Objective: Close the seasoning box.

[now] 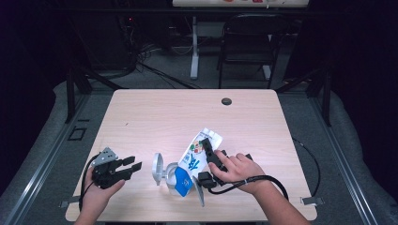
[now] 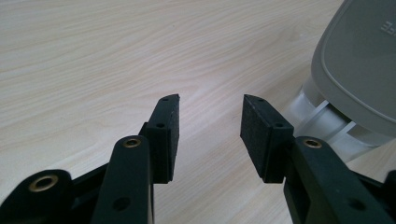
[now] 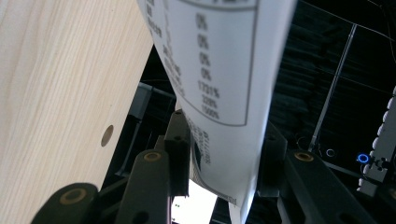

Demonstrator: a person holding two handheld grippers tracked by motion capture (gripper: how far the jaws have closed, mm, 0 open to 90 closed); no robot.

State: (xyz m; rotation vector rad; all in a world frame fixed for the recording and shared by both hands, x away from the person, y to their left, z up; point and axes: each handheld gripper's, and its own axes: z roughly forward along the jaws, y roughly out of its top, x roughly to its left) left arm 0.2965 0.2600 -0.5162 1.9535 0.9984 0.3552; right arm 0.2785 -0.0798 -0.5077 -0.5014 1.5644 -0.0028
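Item: refill pouch (image 1: 196,158), tilted over grey flip-lid container (image 1: 165,174) at tabletop (image 1: 155,117) front, pinched in right claw (image 1: 205,149); left claw (image 1: 133,164) spread, empty beside; advice: steady container, pour slowly.

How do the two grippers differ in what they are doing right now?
The right gripper is closed on the white carton and holds it tilted over the grey container; the left gripper holds nothing. The right's jaws squeeze the carton; the left's stand open above the table. Both have black jaws.
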